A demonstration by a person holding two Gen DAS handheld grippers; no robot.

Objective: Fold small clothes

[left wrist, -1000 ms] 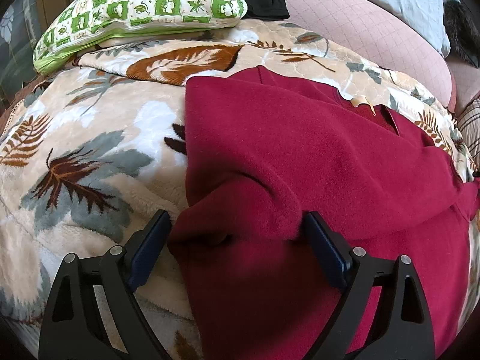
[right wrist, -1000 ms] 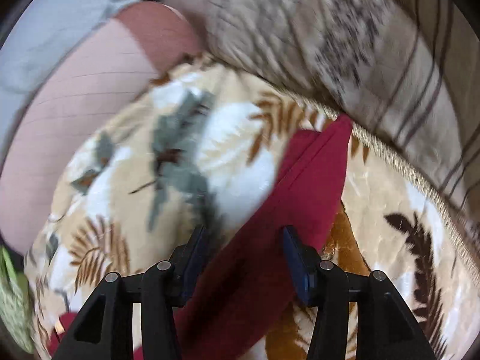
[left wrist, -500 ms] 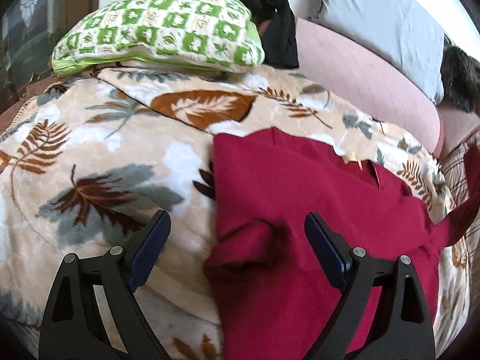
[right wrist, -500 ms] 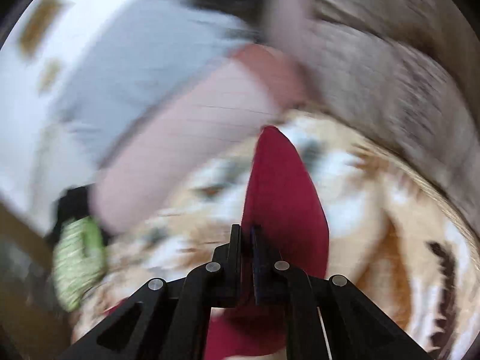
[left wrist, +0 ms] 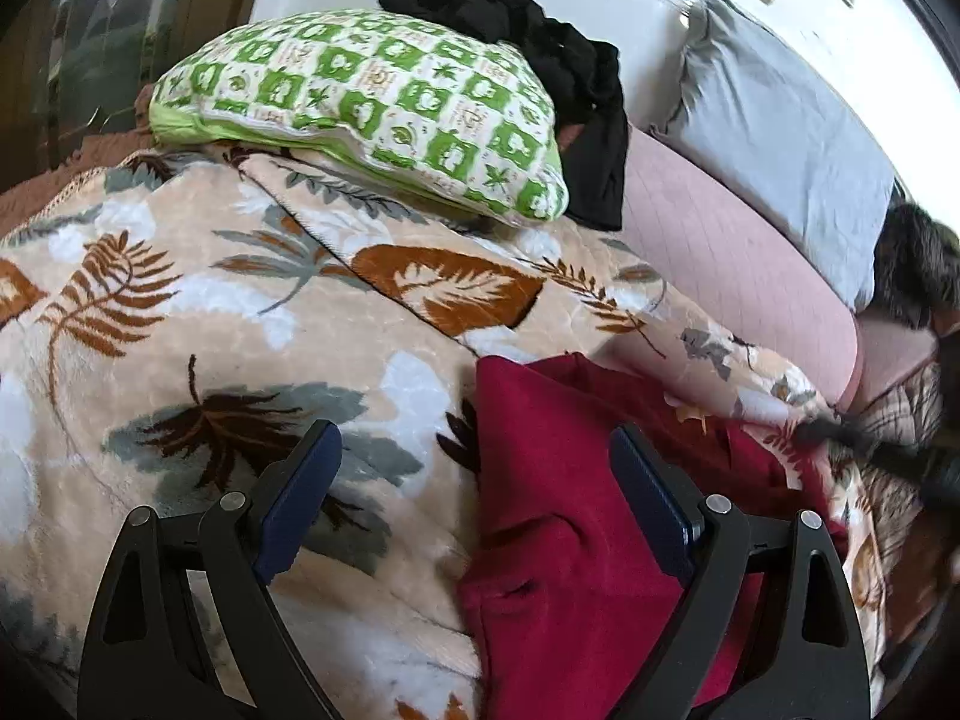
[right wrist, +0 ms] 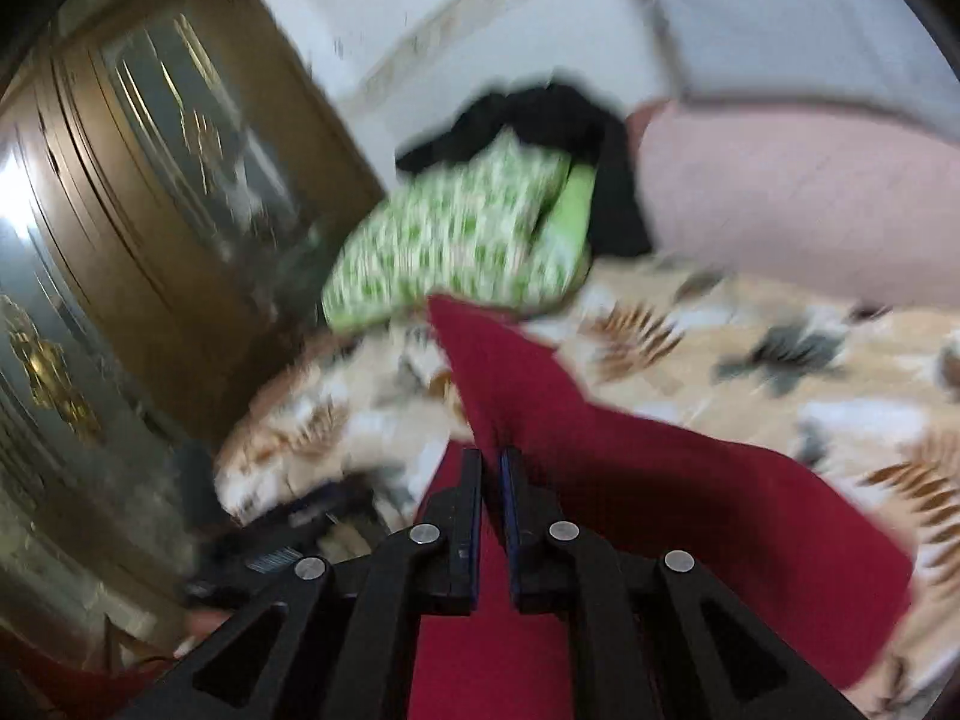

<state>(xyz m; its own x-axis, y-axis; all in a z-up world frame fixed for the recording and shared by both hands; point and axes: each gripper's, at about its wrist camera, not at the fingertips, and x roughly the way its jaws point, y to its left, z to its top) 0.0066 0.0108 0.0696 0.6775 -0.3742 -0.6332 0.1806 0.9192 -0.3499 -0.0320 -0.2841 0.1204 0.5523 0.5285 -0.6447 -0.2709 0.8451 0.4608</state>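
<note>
Since the earlier frame, the left claw point(left wrist: 474, 495) had drawn back from the red garment point(left wrist: 576, 516), so more of the leaf-print blanket point(left wrist: 180, 324) showed ahead of it, and the right claw point(right wrist: 491, 483) had swung round with its pinched cloth to face the green pillow point(right wrist: 462, 234) instead of the pink cover.

The left claw stood wide, gripping nothing; its left finger hung over bare blanket and its right finger over the garment. The garment lay on the blanket, toward the side of the bed away from the pillow, with its straight left edge running between the two fingers and a small pucker near the closest part. A pale tag point(left wrist: 690, 414) showed near its far edge.

The right claw was nearly closed, its jaws pressed on a fold of the red garment point(right wrist: 660, 480). From the pinch, a pointed strip of cloth rose toward the green pillow, and a broader sheet spread to the right over the blanket point(right wrist: 780, 360). That view was blurred, so finer detail could not be told.

At the head of the bed, the green pillow point(left wrist: 372, 108) rested on the blanket, with black clothing point(left wrist: 564, 72) heaped behind and beside it. A pink cover point(left wrist: 732, 264) ran along the far side, and a grey pillow point(left wrist: 780, 138) leaned against the white wall above it. A brown glazed cabinet point(right wrist: 150, 228) stood beyond the bed in the right wrist view.
</note>
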